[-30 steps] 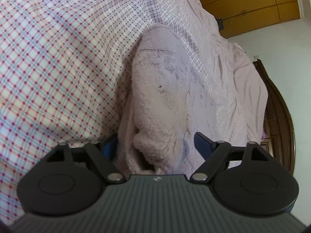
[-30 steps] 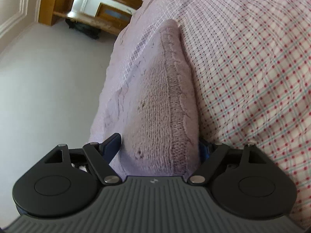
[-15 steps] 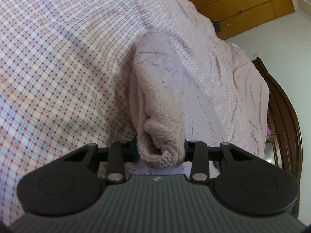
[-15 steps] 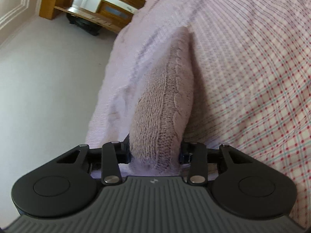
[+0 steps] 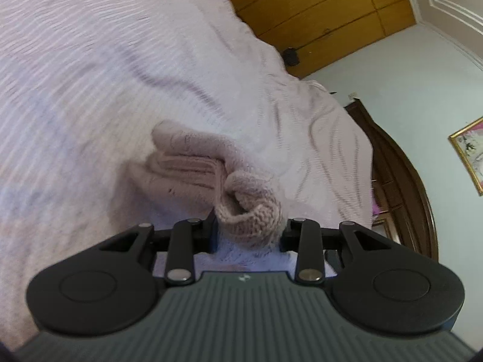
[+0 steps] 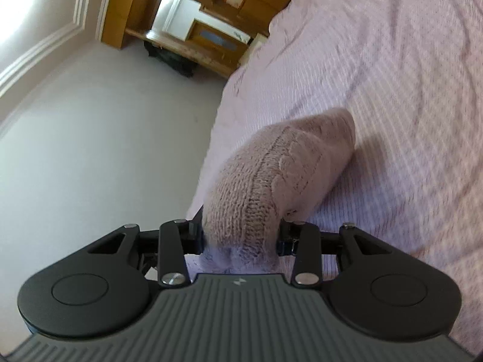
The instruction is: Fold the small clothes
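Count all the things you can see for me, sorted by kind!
Pink knitted garment: 1, pinched at two spots
Grippers: 2, left gripper and right gripper
Checked bedsheet: 1
Framed picture: 1
Total: 5

Left tool (image 5: 247, 235) and right tool (image 6: 240, 236) each have jaws clamped on pink knit fabric.

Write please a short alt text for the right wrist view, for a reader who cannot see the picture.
The right gripper is shut on one end of a pink knitted garment, which rises off a pale pink checked bedspread. To the left are a pale floor and wooden furniture far behind.
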Demonstrator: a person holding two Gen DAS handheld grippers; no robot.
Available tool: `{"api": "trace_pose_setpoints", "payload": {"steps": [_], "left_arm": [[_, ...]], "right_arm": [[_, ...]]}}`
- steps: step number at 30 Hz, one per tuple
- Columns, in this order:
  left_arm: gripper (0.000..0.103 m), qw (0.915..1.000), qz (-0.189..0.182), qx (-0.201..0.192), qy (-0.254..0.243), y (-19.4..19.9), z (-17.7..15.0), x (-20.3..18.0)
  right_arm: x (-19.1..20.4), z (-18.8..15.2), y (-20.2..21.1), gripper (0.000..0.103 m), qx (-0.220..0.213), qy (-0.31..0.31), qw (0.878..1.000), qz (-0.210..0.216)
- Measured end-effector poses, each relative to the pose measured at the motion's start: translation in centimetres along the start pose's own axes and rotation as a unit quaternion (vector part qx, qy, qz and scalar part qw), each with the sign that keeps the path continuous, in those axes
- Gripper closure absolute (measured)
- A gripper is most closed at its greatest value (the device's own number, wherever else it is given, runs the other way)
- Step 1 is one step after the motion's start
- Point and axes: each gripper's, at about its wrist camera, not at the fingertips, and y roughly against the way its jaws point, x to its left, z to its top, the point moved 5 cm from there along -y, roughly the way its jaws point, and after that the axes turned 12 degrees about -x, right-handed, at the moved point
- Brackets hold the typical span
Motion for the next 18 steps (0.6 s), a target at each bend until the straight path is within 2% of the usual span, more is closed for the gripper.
{"api": "trace_pose_setpoints", "payload": {"steps": [5,8,10,12,14,16,18], "left_arm": [[0.067,0.999,-0.014,0.005,-0.041,-6.7,3.0,-5.9],[0.067,0.9981,-0.041,-0.012,-0.046,-10.8,4.9,-8.9],[0.067,0.9951,-0.063,-0.03,-0.069,-12.1,4.9,-10.6],[0.067,0.9948,-0.075,-0.032,-0.06,-13.6,3.9,-10.3],[0.067,0.9965,-0.068,-0.021,-0.043,-14.8,1.6,-8.3],[0.067,0.9993,-0.034,0.001,-0.018,-16.1,-1.3,-4.8],[0.068,0.9993,0.009,0.036,0.005,-17.0,-5.1,-1.3]], "right_arm": [[0.2,7.3,-0.6,0.059,-0.044,-0.008,0.999,0.009],[0.5,11.9,-1.0,0.059,-0.083,0.0,0.996,0.03],[-0.1,14.1,-0.8,0.059,-0.108,-0.007,0.993,0.05],[-1.5,15.0,-0.5,0.059,-0.113,-0.002,0.992,0.049],[-4.4,15.0,-0.2,0.059,-0.106,-0.017,0.994,0.035],[-7.9,13.8,0.1,0.059,-0.096,-0.035,0.995,0.009],[-11.9,11.1,1.2,0.059,-0.083,-0.063,0.994,-0.029]]}}
